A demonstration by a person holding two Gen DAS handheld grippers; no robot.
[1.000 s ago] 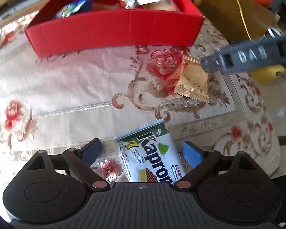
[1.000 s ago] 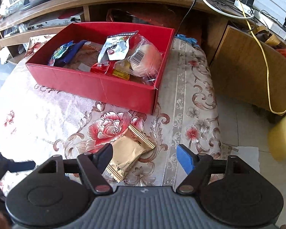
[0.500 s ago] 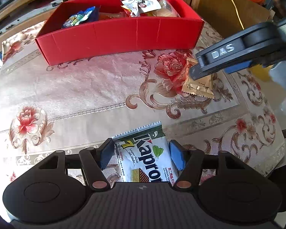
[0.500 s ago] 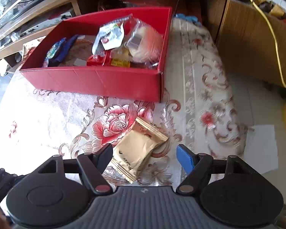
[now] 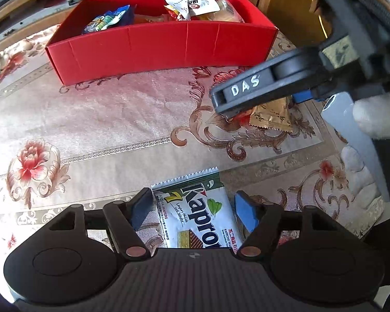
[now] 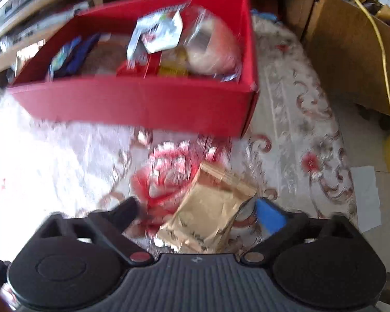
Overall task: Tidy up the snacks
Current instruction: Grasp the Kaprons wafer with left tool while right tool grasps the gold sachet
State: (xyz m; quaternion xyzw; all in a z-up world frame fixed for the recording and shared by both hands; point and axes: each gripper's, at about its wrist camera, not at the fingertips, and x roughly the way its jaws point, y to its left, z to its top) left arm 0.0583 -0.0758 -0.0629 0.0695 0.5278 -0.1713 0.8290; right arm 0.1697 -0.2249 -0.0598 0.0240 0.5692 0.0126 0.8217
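A white and green Kapro wafer pack [image 5: 197,215] lies on the floral tablecloth between the fingers of my left gripper [image 5: 193,209]; the jaws stand close on either side of it, not touching. A gold snack packet [image 6: 208,218] lies between the open fingers of my right gripper [image 6: 197,210], and it also shows in the left wrist view [image 5: 271,115], partly under the right gripper [image 5: 260,91]. A red box [image 5: 163,45] at the back holds several snacks; it also shows in the right wrist view [image 6: 143,101].
The tablecloth [image 5: 104,119] covers a low table whose right edge drops to the floor [image 6: 364,195]. A wooden cabinet [image 6: 351,52] with a yellow cable stands at the right. A wooden shelf [image 5: 39,5] runs behind the box.
My right gripper has come down around the gold packet, which now sits between its fingers. My left gripper's fingers have closed in around the wafer pack.
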